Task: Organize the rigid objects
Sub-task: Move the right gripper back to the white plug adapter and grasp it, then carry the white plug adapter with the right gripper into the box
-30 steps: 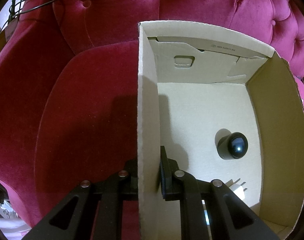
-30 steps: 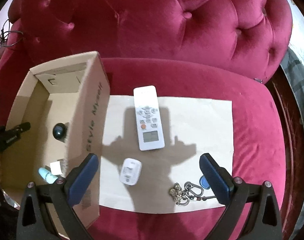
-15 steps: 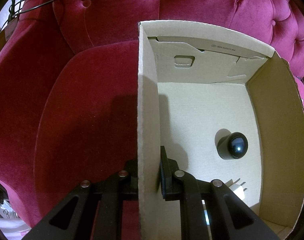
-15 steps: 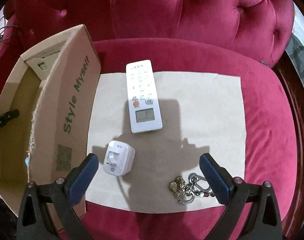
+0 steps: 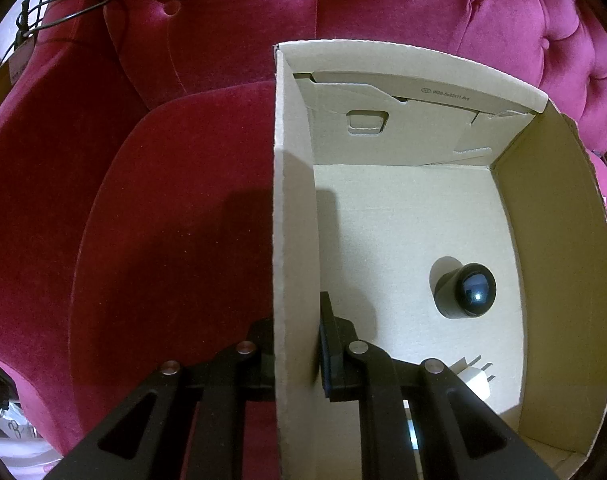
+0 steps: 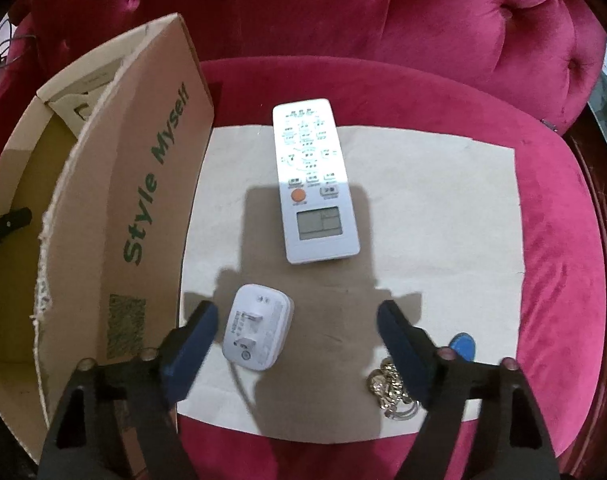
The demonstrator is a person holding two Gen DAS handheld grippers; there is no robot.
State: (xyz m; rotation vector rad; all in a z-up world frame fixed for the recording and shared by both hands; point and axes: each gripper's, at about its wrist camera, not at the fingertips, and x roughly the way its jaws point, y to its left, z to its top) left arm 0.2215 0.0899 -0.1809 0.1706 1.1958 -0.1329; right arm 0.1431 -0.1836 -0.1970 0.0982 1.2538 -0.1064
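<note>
White plastic, the plug adapter [image 6: 258,332] lay near the paper sheet's [image 6: 443,200] front left corner, between the closing jaws of the right gripper [image 6: 293,334], whose pads had not yet touched it. A remote [image 6: 314,180] lay toward the sheet's far edge, keys [image 6: 387,390] at its front. Only the left wrist view showed the cardboard box's [image 5: 559,280] floor, with a black round object [image 5: 465,290] and a white plug [image 5: 477,380], and the left gripper [image 5: 297,354] clamped tight on the box's left wall.
</note>
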